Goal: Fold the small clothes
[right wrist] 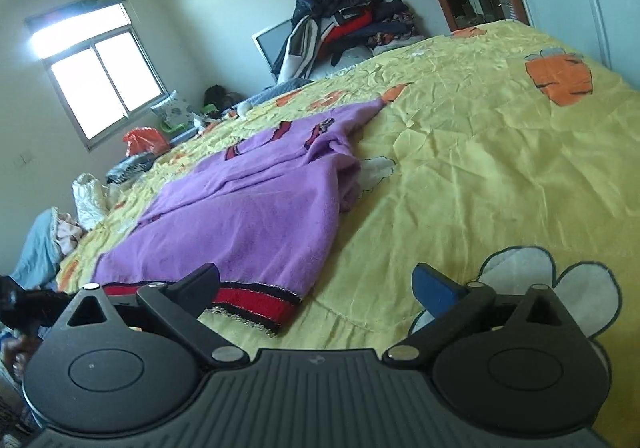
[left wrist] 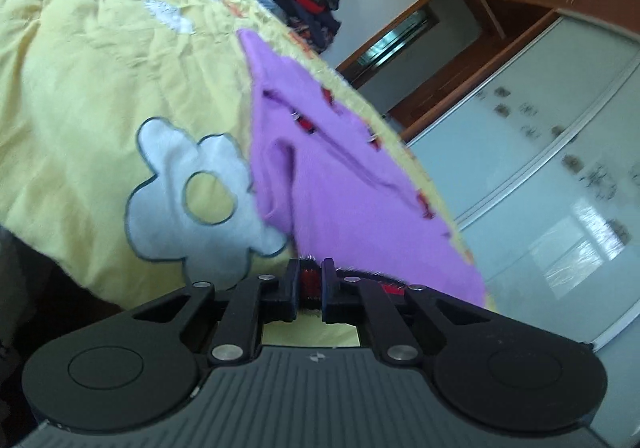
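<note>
Left gripper clamps purple sweater's red-striped hem | right gripper splayed, empty, just beside hem | advice: grip hem's free corner, lift both evenly.

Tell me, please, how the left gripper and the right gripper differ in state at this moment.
The left gripper is shut, pinching the red striped hem of the purple sweater; the right gripper is open and holds nothing. The left sits at the hem itself; the right hovers beside the hem's corner, over the yellow bedspread. Both point along the bed.
</note>
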{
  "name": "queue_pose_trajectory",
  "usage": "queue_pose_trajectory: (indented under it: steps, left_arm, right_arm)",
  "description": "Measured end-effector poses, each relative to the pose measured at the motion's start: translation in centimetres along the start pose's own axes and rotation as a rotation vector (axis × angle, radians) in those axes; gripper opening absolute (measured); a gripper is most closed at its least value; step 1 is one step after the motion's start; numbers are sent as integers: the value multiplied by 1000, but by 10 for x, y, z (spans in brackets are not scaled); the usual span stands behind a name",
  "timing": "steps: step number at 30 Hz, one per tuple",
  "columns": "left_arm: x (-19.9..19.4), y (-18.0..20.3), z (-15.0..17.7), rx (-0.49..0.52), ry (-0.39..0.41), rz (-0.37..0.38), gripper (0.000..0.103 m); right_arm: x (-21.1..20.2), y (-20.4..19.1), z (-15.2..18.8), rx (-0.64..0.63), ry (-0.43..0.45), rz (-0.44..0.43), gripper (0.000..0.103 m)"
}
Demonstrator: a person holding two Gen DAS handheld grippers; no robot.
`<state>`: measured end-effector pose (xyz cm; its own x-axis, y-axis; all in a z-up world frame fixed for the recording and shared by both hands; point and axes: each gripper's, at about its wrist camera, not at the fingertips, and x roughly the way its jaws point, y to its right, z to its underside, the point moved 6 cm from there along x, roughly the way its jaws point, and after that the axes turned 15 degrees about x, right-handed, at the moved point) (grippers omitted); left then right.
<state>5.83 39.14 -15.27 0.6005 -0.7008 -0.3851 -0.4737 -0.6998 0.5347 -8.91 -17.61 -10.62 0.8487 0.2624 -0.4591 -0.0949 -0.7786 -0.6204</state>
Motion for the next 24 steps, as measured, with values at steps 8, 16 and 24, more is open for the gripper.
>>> queue_pose_trajectory:
  steps: [8, 16, 24]
  left_arm:
    - [7, 4, -7, -55, -14, 78, 31]
    - [33, -9, -8, -171, -31, 100, 7]
    - [32, -6, -3, -155, -33, 86, 5]
  right_arm:
    - [9, 4, -1, 37, -86, 7, 103]
    - [11, 1, 6, -2, -37, 15, 103]
    - [11, -8, 10, 49, -63, 53, 103]
